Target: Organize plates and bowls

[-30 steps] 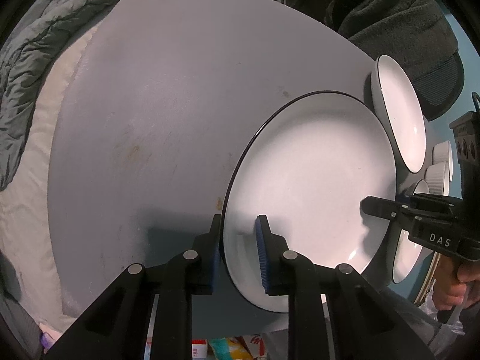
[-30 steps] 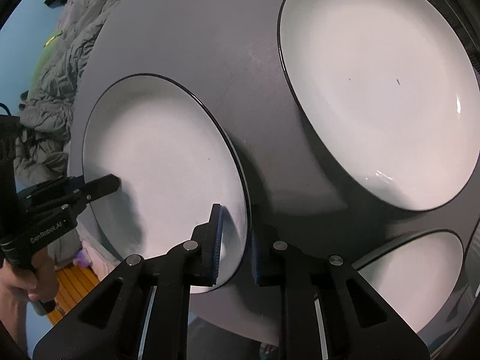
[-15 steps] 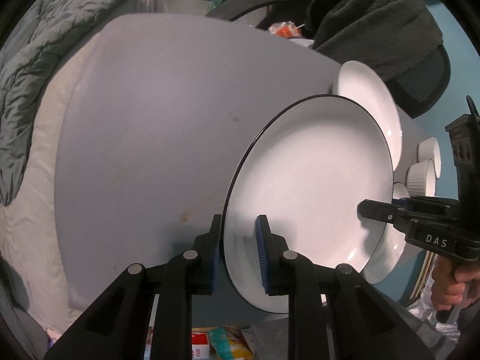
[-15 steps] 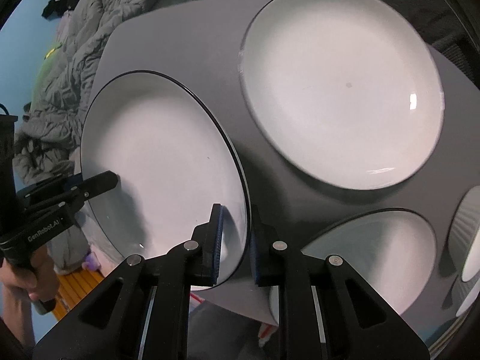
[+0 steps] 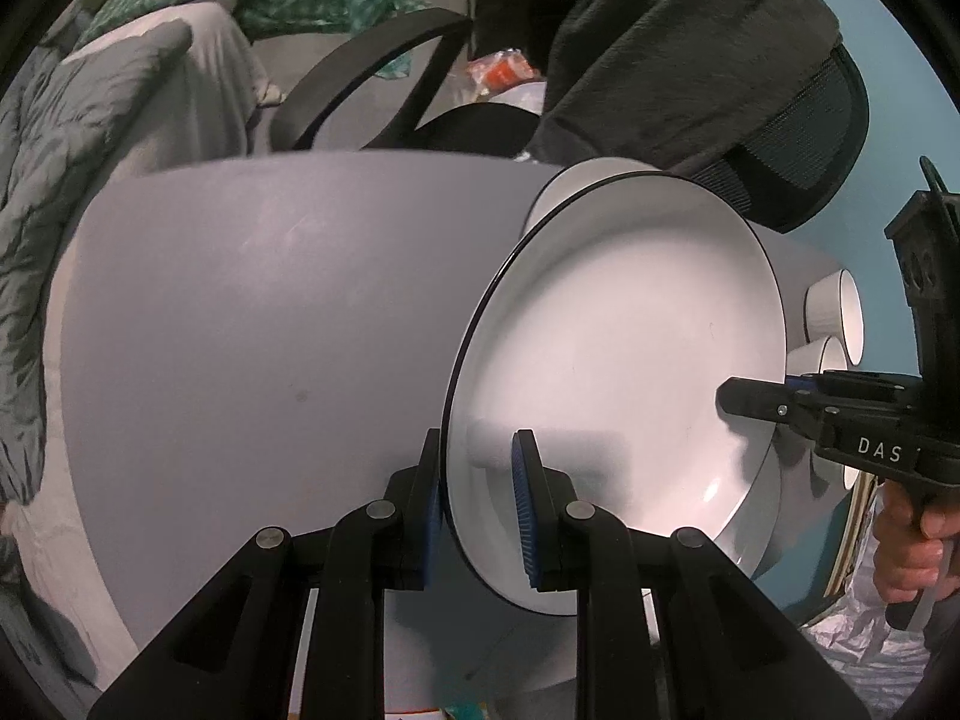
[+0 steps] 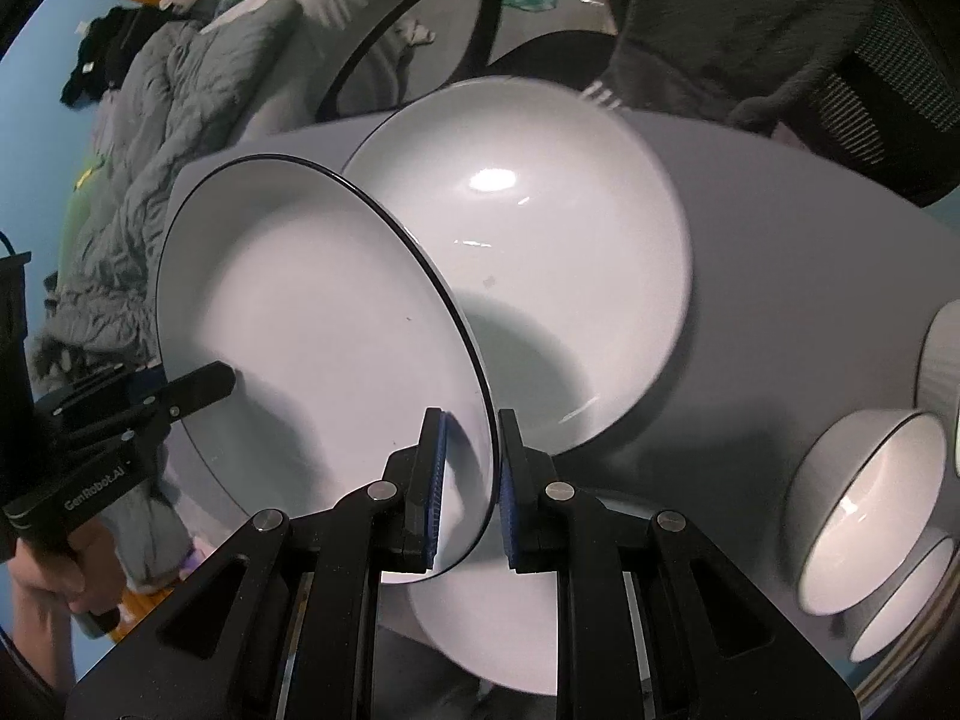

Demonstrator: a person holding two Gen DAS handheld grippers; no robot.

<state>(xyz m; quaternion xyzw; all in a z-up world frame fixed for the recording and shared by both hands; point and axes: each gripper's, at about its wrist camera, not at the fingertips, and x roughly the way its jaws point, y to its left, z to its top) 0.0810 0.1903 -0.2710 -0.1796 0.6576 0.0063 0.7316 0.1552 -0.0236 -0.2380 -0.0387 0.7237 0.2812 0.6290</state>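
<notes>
Left claw [image 5: 477, 504] was pinching the near rim of the held plate [image 5: 624, 360], one blue pad on the underside, the other on the white face. Right claw [image 6: 468, 480] was pinching the opposite rim of the same plate in the same way. The plate, white with a thin black edge, was carried between the two claws, clear of the grey worktop [image 5: 252, 330] and tilted.

In the left wrist view the right claw's finger tip reached onto the plate's far edge, and a hand [image 5: 912, 540] was wrapped round that claw's handle. In the right wrist view the left claw showed at the plate's far left edge, gripped by the other hand [image 6: 42, 576].

Directly beyond the held plate a second large plate [image 6: 540, 228] lay flat on the worktop, partly overlapped by the held one. A third plate [image 6: 492, 636] showed under the right claw. Two small white bowls [image 6: 870, 510] sat at the worktop's right side, close together. A dark chair [image 5: 798, 138] with a dark garment over it stood behind the worktop; grey bedding [image 6: 168, 132] lay to the left.
</notes>
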